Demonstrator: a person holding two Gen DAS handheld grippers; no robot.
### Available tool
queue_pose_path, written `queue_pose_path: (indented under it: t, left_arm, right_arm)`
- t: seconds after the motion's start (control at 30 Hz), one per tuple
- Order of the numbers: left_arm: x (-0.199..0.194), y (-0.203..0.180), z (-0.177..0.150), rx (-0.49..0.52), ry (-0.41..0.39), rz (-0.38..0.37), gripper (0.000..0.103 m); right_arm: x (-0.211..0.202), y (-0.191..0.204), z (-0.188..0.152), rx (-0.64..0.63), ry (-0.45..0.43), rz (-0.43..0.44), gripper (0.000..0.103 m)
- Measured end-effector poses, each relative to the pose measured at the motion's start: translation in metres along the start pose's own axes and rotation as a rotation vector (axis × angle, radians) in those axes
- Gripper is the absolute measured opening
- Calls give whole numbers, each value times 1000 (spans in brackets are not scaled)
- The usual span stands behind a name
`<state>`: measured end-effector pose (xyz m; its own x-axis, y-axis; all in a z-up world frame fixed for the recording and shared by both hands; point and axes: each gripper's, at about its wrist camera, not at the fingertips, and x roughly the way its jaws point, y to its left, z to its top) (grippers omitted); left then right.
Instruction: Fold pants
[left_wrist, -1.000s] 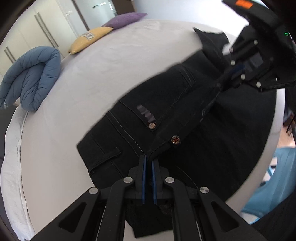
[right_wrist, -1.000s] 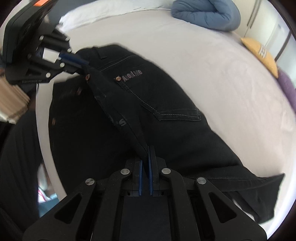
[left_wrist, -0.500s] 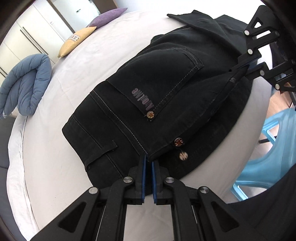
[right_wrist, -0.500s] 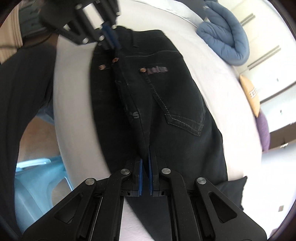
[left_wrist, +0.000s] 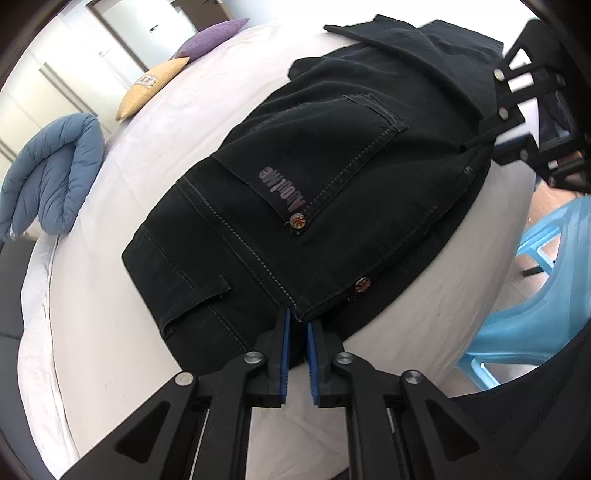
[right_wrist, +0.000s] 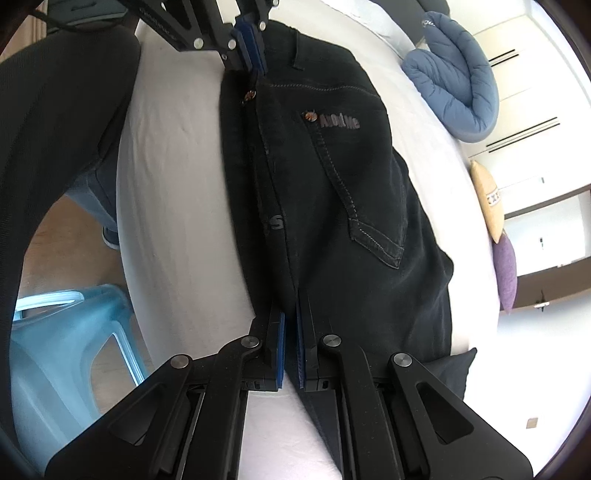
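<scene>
Black pants (left_wrist: 295, 192) lie folded lengthwise on the white bed (left_wrist: 110, 295), back pocket with grey lettering facing up. My left gripper (left_wrist: 297, 325) sits at the waistband corner with its blue pads slightly parted around the fabric edge. My right gripper (right_wrist: 290, 314) is closed on the folded seam edge further down the pants (right_wrist: 332, 206). Each gripper shows in the other's view: the right one (left_wrist: 509, 144) at the far edge, the left one (right_wrist: 251, 40) at the waistband.
A rolled blue duvet (left_wrist: 51, 177), a yellow pillow (left_wrist: 151, 88) and a purple pillow (left_wrist: 210, 40) lie on the bed's far side. A light blue plastic stool (left_wrist: 528, 310) stands on the floor beside the bed edge. A person's dark clothing fills the lower right.
The pants were lowered from a lifted, draped hold and now lie flat near the bed edge. My left gripper's pads have parted a little.
</scene>
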<state>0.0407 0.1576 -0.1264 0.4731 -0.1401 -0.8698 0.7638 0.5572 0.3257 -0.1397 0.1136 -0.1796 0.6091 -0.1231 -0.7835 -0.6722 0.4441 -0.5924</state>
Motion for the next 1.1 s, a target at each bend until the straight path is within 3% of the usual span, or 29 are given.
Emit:
queue_pose_path:
  t: [0.2, 0.3, 0.47, 0.6, 0.7, 0.77, 0.83, 0.93, 0.97, 1.0, 1.03, 1.07, 1.1]
  left_arm:
    - [-19, 7, -8, -29, 26, 0, 36]
    - [-33, 13, -6, -56, 9, 32, 57]
    - [-56, 33, 27, -218, -94, 3, 58]
    - [-34, 23, 77, -297, -134, -39, 58]
    - [13, 11, 103, -373, -53, -139, 58]
    - [49, -5, 102, -362, 39, -135, 55]
    - [54, -7, 96, -392, -7, -125, 57]
    - [53, -2, 94, -438, 1, -151, 57]
    - [54, -5, 96, -422, 9, -136, 57]
    - [55, -6, 98, -419, 16, -129, 57]
    - [55, -6, 99, -425, 22, -126, 57]
    - [57, -5, 102, -439, 27, -128, 57]
    - [59, -6, 104, -451, 28, -132, 57]
  right_arm:
    - [-2, 11, -9, -5, -14, -23, 4]
    - [0, 15, -9, -13, -14, -43, 5]
    - [3, 18, -5, 9, -1, -56, 8]
    - [8, 17, -4, 40, -5, -53, 8]
    - [10, 13, -6, 88, -26, -45, 8]
    - [9, 6, -10, 152, -48, -29, 8]
    - [5, -3, -15, 220, -56, 4, 8]
    - [-9, -37, -36, 425, -74, 174, 16]
    - [-12, -55, -47, 516, -90, 238, 24]
    - [-13, -75, -60, 616, -96, 292, 33]
    - [-10, -101, -75, 731, -94, 340, 62]
    - [-5, -138, -100, 877, -96, 365, 77]
    - [-2, -165, -117, 964, -109, 349, 77]
